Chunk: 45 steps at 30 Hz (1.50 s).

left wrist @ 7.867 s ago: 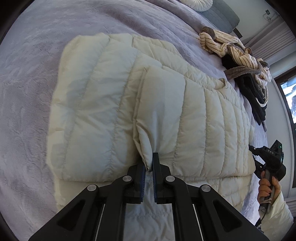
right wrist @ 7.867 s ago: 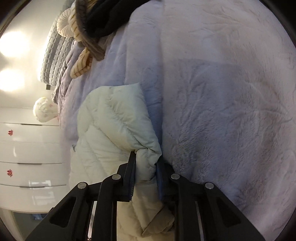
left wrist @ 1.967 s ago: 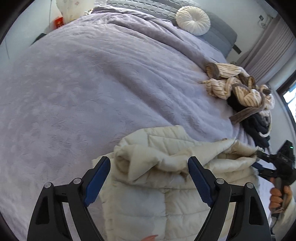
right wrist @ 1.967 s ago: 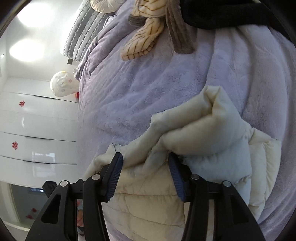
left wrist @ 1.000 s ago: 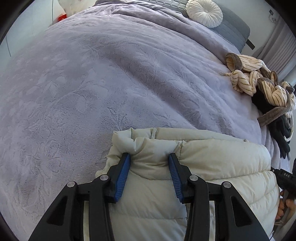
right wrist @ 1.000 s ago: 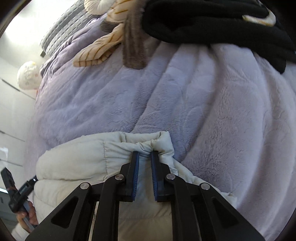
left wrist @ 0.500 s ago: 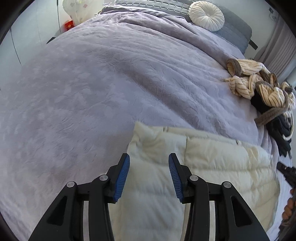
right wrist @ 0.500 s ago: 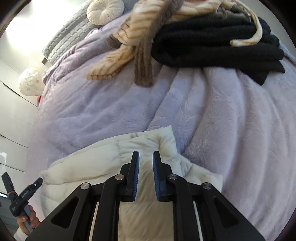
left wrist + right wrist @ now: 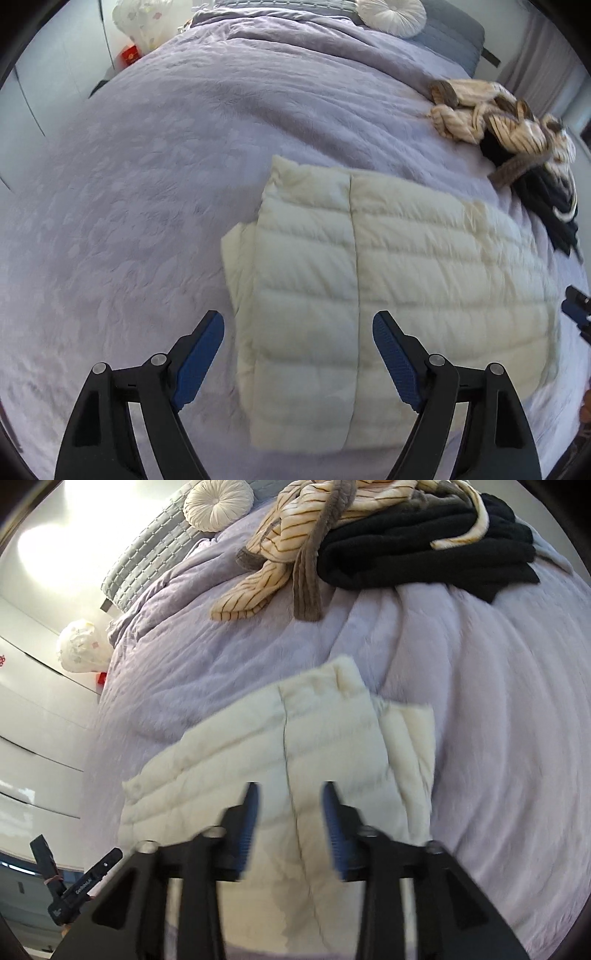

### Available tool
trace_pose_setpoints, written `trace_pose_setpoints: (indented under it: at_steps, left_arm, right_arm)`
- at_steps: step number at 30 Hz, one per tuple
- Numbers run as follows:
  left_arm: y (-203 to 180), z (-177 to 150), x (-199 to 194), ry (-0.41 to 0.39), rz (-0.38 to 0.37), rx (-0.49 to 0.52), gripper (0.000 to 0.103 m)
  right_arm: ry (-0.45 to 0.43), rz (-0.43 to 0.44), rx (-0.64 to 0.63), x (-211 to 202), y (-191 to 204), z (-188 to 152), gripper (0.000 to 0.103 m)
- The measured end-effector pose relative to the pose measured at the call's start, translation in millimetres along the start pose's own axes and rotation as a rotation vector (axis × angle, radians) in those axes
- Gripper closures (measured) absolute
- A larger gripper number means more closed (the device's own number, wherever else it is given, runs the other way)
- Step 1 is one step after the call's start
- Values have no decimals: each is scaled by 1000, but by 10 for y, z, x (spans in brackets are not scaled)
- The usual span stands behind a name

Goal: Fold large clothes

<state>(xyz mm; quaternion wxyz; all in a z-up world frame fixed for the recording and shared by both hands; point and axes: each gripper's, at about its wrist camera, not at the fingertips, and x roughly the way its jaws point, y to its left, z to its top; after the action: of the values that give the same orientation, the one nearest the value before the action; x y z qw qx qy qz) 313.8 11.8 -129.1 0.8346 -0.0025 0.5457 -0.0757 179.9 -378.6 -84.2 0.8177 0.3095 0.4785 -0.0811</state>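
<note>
A cream quilted puffer jacket (image 9: pixel 388 273) lies folded into a flat rectangle on the lilac bedspread (image 9: pixel 147 184). My left gripper (image 9: pixel 297 321) is open and empty, held above the jacket's near left part. The jacket also shows in the right wrist view (image 9: pixel 295 760). My right gripper (image 9: pixel 290 794) is open and empty, held above the jacket's near right part. Neither gripper touches the fabric.
A heap of striped cream clothing (image 9: pixel 491 114) and black clothing (image 9: pixel 424 550) lies at the bed's far right. A round white cushion (image 9: pixel 391 14) and a grey headboard (image 9: pixel 147 554) are at the head. White cupboards (image 9: pixel 33 720) stand to the left.
Both grippers let go of the jacket's folded edge, opened wider and pulled back and up. The jacket now lies flat as a rectangle.
</note>
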Motion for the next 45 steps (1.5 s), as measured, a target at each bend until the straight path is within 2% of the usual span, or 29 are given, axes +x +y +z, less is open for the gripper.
trace_pose_setpoints:
  at_steps: [2, 3, 4, 6, 7, 8, 12, 13, 16, 18, 19, 20, 24, 30, 33, 39, 45]
  left_arm:
    - [-8, -95, -54, 4, 7, 7, 19]
    - [-7, -127, -72, 6, 7, 8, 15]
    - [-3, -192, -106, 8, 12, 8, 0]
    - [21, -273, -168, -7, 19, 1, 0]
    - [31, -336, -195, -2, 17, -1, 0]
    - [45, -369, -201, 6, 15, -3, 0]
    - [97, -584, -138, 61, 15, -26, 0]
    - [117, -635, -118, 72, 17, -39, 0]
    - [180, -750, -63, 97, 6, -88, 0]
    - [220, -808, -17, 117, -18, -116, 0]
    - [251, -841, 5, 128, -44, -141, 0]
    - [272, -861, 23, 134, -65, -160, 0]
    - [415, -937, 138, 180, -195, -277, 0]
    - [592, -1086, 274, 201, -294, -441, 0]
    - [651, -1130, 377, 210, -393, -527, 0]
    - [655, -986, 528, 147, -439, -557, 0]
    - [590, -718, 675, 97, -419, -524, 0]
  right_arm:
    - [11, 4, 3, -64, 3, -122, 56]
    - [15, 7, 8, -88, -7, -167, 56]
    - [21, 10, 15, -118, -14, -224, 56]
    - [32, 19, 33, -174, -46, -328, 52]
    - [35, 23, 44, -209, -60, -391, 46]
    - [38, 25, 49, -237, -73, -434, 40]
    - [59, 27, 64, -330, -139, -665, 29]
    - [66, 30, 73, -332, -160, -711, 23]
    - [88, 53, 132, -312, -255, -893, 22]
    - [96, 72, 165, -269, -318, -983, 13]
    - [100, 91, 182, -240, -347, -1024, 3]
    - [102, 108, 197, -212, -373, -1055, 0]
    - [113, 152, 262, -109, -469, -1142, 0]
    - [121, 219, 330, -1, -580, -1131, 0]
    - [103, 282, 395, 44, -653, -1096, 0]
    - [88, 368, 486, 229, -761, -1055, 0]
    - [76, 444, 535, 480, -813, -888, 0]
